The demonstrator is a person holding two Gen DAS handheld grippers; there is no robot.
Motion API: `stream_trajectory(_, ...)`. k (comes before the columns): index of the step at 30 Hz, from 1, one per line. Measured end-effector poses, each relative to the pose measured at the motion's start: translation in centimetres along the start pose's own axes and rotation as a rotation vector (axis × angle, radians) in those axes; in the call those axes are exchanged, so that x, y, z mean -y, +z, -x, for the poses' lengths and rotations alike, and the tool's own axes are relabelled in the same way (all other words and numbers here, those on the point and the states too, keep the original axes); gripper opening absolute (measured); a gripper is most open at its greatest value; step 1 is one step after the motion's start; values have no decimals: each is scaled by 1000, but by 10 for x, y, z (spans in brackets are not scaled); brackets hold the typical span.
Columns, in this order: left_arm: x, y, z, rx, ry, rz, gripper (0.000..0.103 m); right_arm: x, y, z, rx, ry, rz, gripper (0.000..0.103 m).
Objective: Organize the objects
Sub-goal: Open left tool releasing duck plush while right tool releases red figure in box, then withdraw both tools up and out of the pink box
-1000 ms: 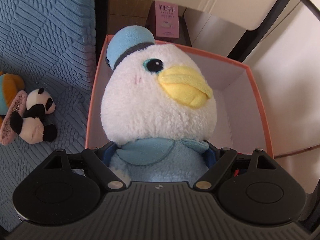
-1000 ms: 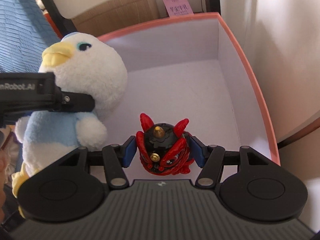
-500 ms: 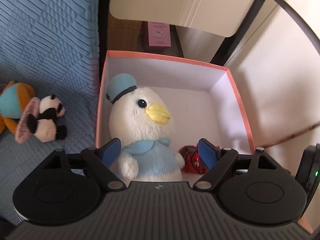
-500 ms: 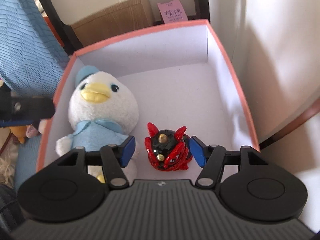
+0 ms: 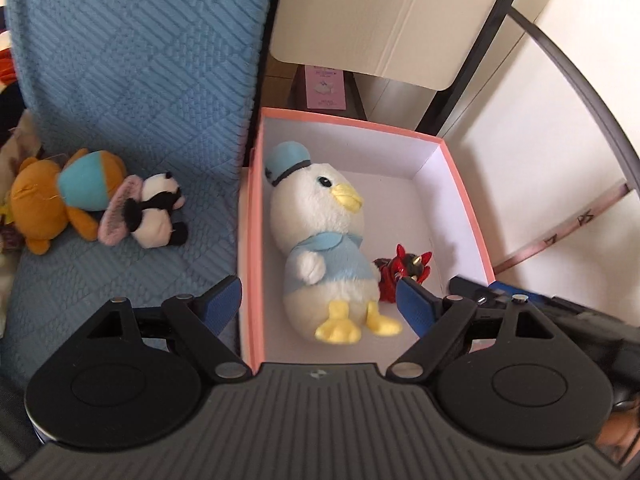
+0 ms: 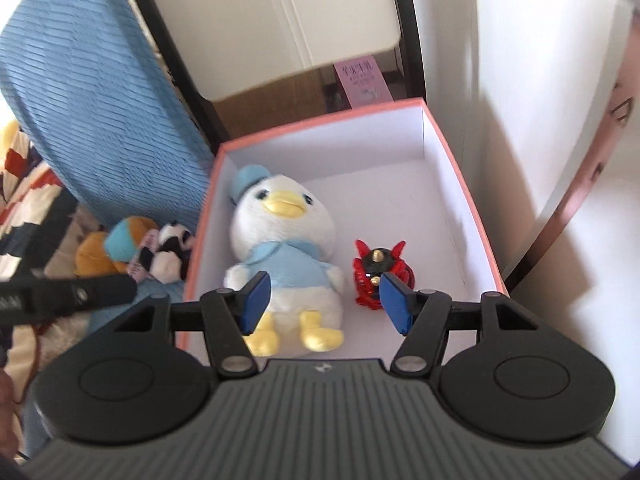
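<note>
The pink cardboard box with white inside (image 5: 464, 200) sat open on the floor, just beside a blue quilted cover (image 5: 132, 64). In the box lay a soft white plush duck w/ a light blue hat, blue shirt & yellow beak and feet (image 5: 320, 240), on its back, along the box's left wall, feet toward the cameras. Right next to it, touching its side, was a small red & black toy w/ horns and gold dots (image 5: 404, 270), near the box's front right part. The left gripper (image 5: 318, 304) was above the box w/ its blue pads spread wide apart & nothing between them; one pad hung over the blue cover, the other over the box. The right gripper (image 6: 324, 304) was also up over the box, its blue pads apart about halfway, not pressing on anything; the duck's tummy & the red toy showed behind them. Out of the box, on the blue cover, lay a little black & white plush panda (image 5: 158, 212) touching an orange plush bear w/ a teal hat (image 5: 52, 204). Behind the box stood a pink carton w/ print on it (image 5: 325, 88) under a cream board (image 5: 384, 16).
</note>
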State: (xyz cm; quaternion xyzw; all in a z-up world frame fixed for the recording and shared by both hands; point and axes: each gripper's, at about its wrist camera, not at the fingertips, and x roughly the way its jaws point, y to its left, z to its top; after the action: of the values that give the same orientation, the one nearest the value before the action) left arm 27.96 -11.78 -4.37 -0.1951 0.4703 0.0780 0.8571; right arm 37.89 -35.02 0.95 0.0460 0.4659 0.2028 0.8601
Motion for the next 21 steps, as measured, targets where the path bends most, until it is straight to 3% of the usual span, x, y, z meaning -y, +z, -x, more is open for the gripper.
stream_trajectory(12, -69, -36, 88, 108, -25, 39, 88, -71, -44, 71, 52, 53, 51, 65)
stream_trajectory(19, -113, -55, 127, 164, -31, 70, 87, -118, -69, 84, 76, 78, 110, 65)
stream_trajectory(21, -126, -63, 136, 177, -33, 77, 88, -130, -76, 84, 76, 88, 132, 76)
